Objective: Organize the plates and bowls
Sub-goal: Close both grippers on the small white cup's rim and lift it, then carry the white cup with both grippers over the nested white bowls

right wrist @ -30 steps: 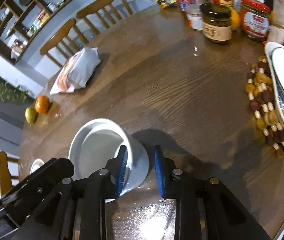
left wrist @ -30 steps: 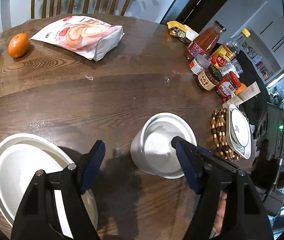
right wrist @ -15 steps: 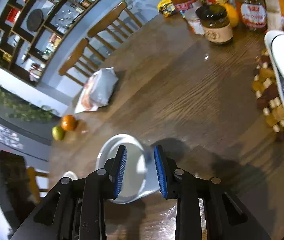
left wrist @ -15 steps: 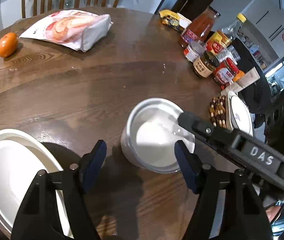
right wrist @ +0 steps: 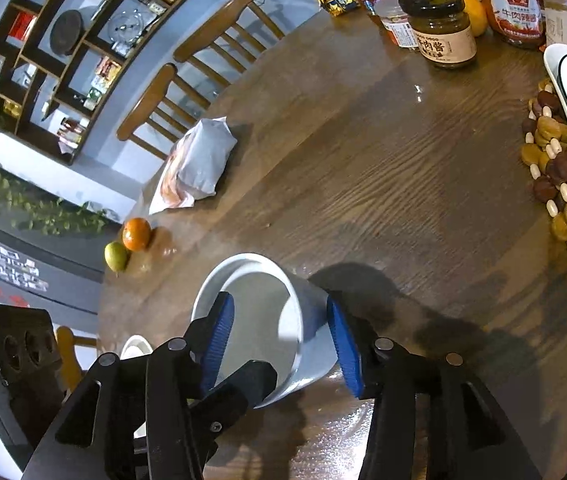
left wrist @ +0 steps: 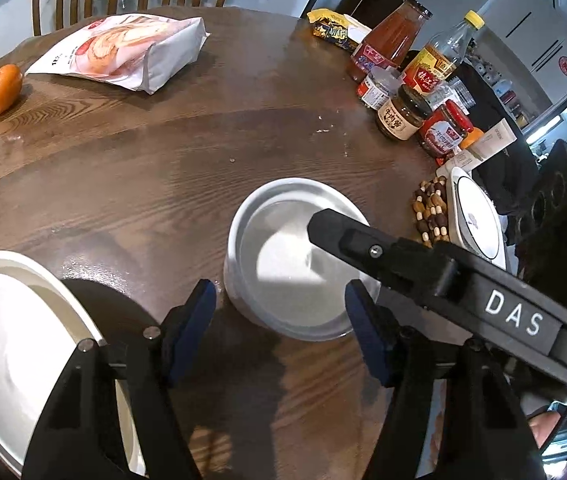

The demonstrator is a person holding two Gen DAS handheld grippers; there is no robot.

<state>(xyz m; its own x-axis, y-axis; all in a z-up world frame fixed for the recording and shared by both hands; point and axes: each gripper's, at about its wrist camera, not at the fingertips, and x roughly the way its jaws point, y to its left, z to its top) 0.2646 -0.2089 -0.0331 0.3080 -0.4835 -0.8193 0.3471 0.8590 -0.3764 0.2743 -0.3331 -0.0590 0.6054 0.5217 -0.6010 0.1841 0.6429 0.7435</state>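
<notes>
We have just let go of the bowl (right wrist: 267, 328): a second ago the right gripper (right wrist: 283, 340) pinched its near wall between closed pads, and now its jaws have been opening, one finger inside the bowl and one outside, neither pad pressing on the wall. The bowl stands upright on the table (left wrist: 143, 184), set down in front of both tools and just right of the plates (left wrist: 11, 344) stacked at the left edge, so it rests on its own weight and not on us. The left gripper (left wrist: 279, 324) hangs open and empty over the bowl's near rim, its jaws a little narrower than they were a second ago, with the right tool's finger crossing in front of it. We judge that this placement is finished and the bowl is parked beside the plates. A patterned dish (left wrist: 475, 220) on a bead mat (left wrist: 429, 216) at the right is probably next, and the right gripper must back out without tipping the bowl.
</notes>
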